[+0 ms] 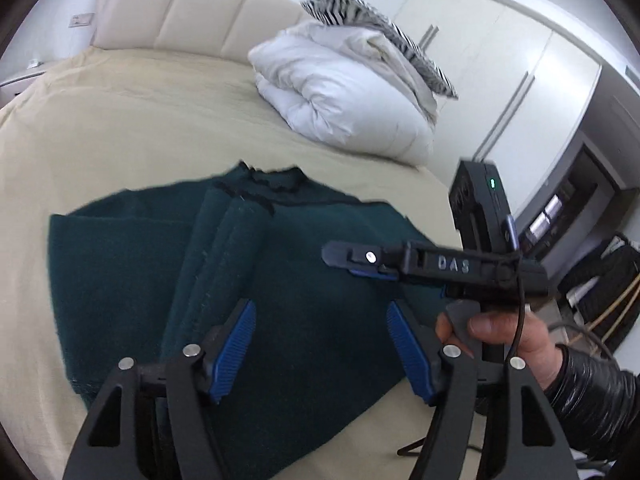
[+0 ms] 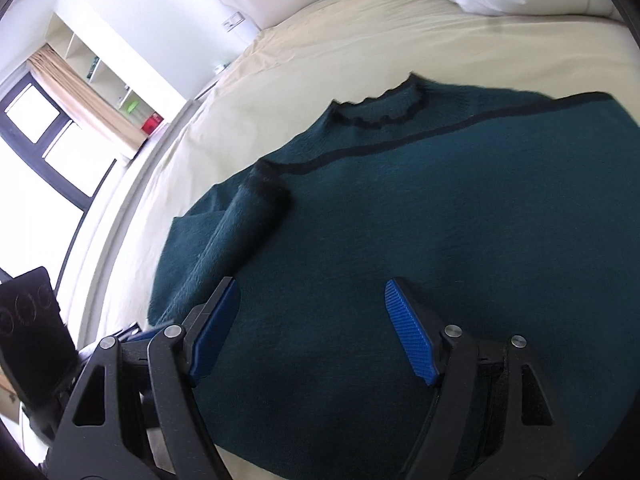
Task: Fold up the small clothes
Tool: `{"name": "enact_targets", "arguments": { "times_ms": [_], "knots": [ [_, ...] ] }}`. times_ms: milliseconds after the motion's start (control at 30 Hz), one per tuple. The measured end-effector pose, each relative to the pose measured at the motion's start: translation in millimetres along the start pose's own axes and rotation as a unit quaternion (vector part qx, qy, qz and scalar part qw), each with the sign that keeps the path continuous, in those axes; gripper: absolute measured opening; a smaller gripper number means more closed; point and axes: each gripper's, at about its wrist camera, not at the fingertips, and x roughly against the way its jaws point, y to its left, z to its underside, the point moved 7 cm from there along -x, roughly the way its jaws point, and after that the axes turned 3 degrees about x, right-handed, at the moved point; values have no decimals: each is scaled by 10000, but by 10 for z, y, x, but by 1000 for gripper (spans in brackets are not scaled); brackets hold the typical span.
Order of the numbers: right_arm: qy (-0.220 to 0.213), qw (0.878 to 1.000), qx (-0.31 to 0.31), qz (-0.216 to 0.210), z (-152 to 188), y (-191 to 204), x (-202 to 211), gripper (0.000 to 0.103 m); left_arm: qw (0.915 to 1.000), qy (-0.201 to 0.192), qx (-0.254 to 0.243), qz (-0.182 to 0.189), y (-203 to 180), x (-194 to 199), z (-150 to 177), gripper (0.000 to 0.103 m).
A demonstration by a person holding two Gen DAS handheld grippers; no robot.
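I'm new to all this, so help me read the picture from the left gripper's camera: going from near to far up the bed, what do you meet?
Left gripper → green sweater → bare sheet → white duvet → headboard.

Your sweater (image 1: 280, 280) lies flat on bed (image 1: 120, 128), near its front edge. One sleeve (image 2: 236, 236) lies folded over sweater's body, at left in right wrist view. Collar (image 2: 384, 110) points toward headboard (image 1: 180, 12). Duvet pile (image 1: 344, 92) sits behind sweater, at right in left wrist view. Your left gripper (image 1: 322, 350) and right gripper (image 2: 312, 332) both hang over sweater.
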Motion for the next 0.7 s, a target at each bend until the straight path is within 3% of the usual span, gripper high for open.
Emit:
{"name": "enact_targets", "arguments": {
  "times_ms": [67,133,300,400,433,567,700],
  "knots": [
    [-45,9999,-97,14,-24,-51,72,73,9994,-193,283,-107,155,78,-164,71],
    [-121,9999,-90,40,-59,-93,133,73,9984,88,183,-529,249,-56,-262,71],
    [-593,9974,-379,149,-119,-324,393,73,9917,688,-213,-1065,289,-509,-390,71],
    [-621,9962,-292,529,-89,-509,471,73,9858,1090,-309,-1239,349,-723,-362,53],
    [-555,9954,-210,754,-59,-588,471,72,9834,1173,-315,-1344,386,-780,-353,39],
    [-630,9869,-26,1487,11,-886,587,72,9854,1002,-162,-1370,458,-705,-362,11],
    [-660,9857,77,1548,90,-1047,589,71,9875,623,21,-1448,510,-515,-388,10]
  ]
}}
